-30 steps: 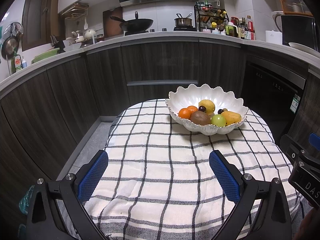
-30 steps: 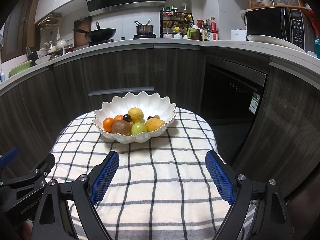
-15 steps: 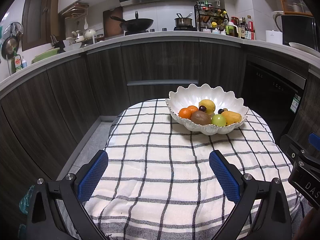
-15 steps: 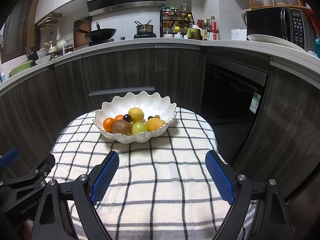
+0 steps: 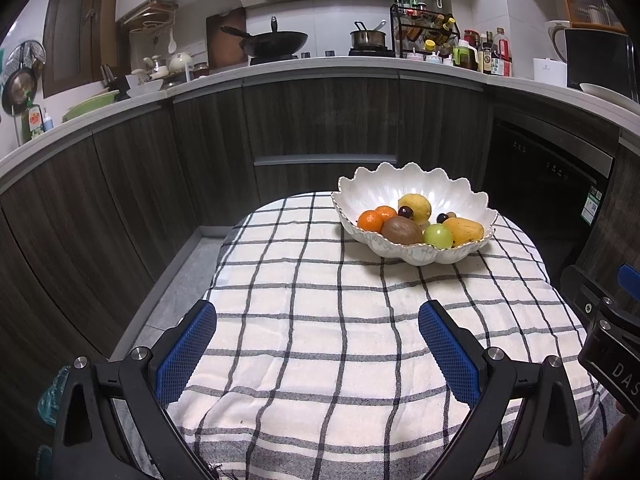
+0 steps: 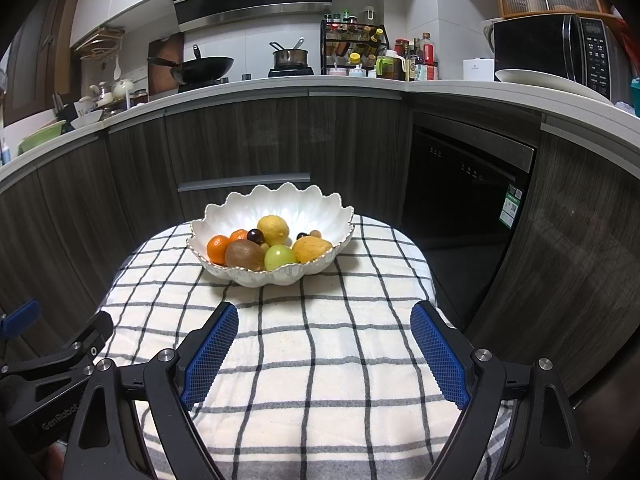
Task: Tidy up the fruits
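A white scalloped bowl (image 5: 460, 192) (image 6: 320, 208) stands at the far end of a small table covered with a checked cloth (image 5: 320, 320) (image 6: 320, 360). In it lie a yellow lemon (image 5: 415, 207) (image 6: 273, 230), two tangerines (image 5: 370, 220) (image 6: 218, 249), a brown kiwi (image 5: 401, 230) (image 6: 245, 255), a green grape-like fruit (image 5: 438, 236) (image 6: 280, 257), a yellow-orange fruit (image 5: 464, 230) (image 6: 311, 249) and small dark grapes (image 5: 405, 212) (image 6: 255, 235). My left gripper (image 5: 318, 350) is open above the near cloth, well short of the bowl. My right gripper (image 6: 324, 350) is open too, with nothing between its blue pads.
Dark wood cabinets (image 5: 320, 128) curve around the table, with a narrow strip of grey floor (image 5: 176, 280) at left. A dishwasher front (image 6: 468, 192) is at right. The counter carries a wok (image 5: 276, 42), a pot (image 6: 290, 58), bottles and a microwave (image 6: 552, 52).
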Action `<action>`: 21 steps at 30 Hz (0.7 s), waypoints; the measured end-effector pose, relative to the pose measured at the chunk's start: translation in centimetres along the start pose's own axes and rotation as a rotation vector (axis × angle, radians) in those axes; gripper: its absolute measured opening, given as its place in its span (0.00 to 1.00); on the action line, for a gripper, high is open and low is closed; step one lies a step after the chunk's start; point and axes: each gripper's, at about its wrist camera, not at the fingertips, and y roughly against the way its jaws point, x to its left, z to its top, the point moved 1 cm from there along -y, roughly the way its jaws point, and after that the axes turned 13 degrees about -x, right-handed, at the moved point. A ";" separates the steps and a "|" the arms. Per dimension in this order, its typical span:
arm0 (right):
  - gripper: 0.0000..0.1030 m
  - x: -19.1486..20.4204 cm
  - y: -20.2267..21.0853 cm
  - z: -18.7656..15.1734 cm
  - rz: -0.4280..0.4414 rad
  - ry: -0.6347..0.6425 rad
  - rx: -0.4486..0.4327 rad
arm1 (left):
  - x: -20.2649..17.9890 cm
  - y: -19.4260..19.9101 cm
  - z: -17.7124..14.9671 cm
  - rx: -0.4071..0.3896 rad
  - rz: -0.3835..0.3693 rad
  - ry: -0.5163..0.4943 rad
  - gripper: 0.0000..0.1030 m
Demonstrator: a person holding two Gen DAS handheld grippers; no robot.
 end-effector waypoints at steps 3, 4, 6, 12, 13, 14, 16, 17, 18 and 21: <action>0.86 -0.1 0.0 0.0 -0.001 -0.002 0.001 | 0.0 0.0 0.1 -0.002 -0.003 0.004 1.00; 0.86 0.0 0.0 0.0 -0.001 -0.002 0.001 | 0.0 0.0 0.1 -0.002 -0.004 0.005 1.00; 0.86 0.0 0.0 0.0 -0.002 -0.002 0.001 | 0.1 -0.1 0.1 0.006 -0.008 0.012 1.00; 0.86 0.3 -0.1 -0.1 0.003 -0.006 0.006 | 0.0 -0.2 0.1 0.014 -0.010 0.013 1.00; 0.86 0.2 -0.1 -0.1 0.002 -0.004 0.005 | -0.1 -0.2 0.1 0.014 -0.007 0.005 1.00; 0.86 0.1 -0.1 -0.1 0.002 -0.004 0.005 | -0.2 -0.2 0.1 0.015 -0.007 -0.001 1.00; 0.86 0.2 -0.2 -0.2 -0.001 -0.007 0.009 | -0.3 -0.3 0.1 0.016 -0.007 0.000 1.00; 0.86 0.2 -0.3 -0.3 -0.003 -0.008 0.011 | -0.3 -0.3 0.1 0.017 -0.008 0.002 1.00; 0.86 0.3 -0.3 -0.3 -0.004 -0.009 0.013 | -0.3 -0.3 0.0 0.018 -0.008 0.003 1.00; 0.86 0.4 -0.4 -0.5 -0.003 -0.010 0.019 | -0.3 -0.3 0.0 0.014 -0.008 -0.005 1.00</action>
